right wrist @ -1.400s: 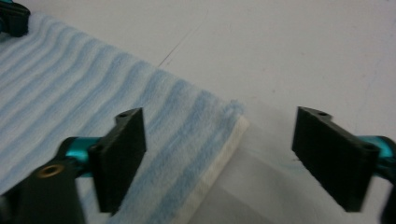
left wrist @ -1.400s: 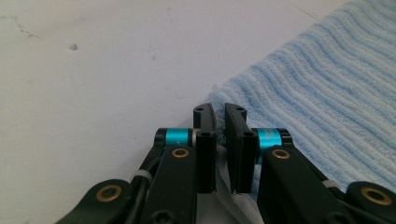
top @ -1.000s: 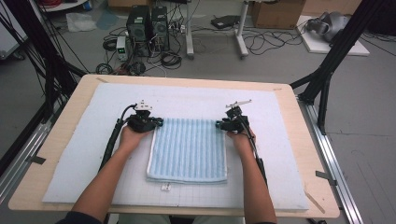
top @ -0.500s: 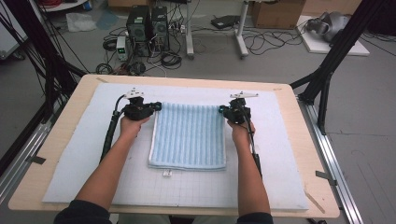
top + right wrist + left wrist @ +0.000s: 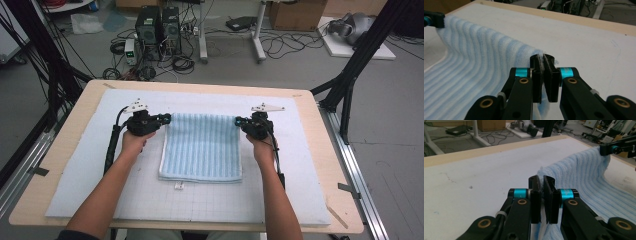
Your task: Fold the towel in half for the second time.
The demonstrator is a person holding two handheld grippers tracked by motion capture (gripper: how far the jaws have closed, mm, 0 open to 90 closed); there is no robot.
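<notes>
No legible text, brand, number or sign anywhere in frame. Small white tag [image 5: 178, 186] at lower centre of the high view, on the towel's [image 5: 202, 147] near edge: too small to read. Cardboard box [image 5: 295, 12] at top: no readable print.

Right tongs [image 5: 543, 72] clamped on a corner of the light blue ribbed towel [image 5: 481, 62], jaws nearly together with fabric pinched between. Towel sags away toward 10 o'clock, where the other tongs [image 5: 434, 20] hold its far corner. White mat [image 5: 579, 42] covers the desk [image 5: 584, 20], wooden edge at 12 to 2 o'clock.
</notes>
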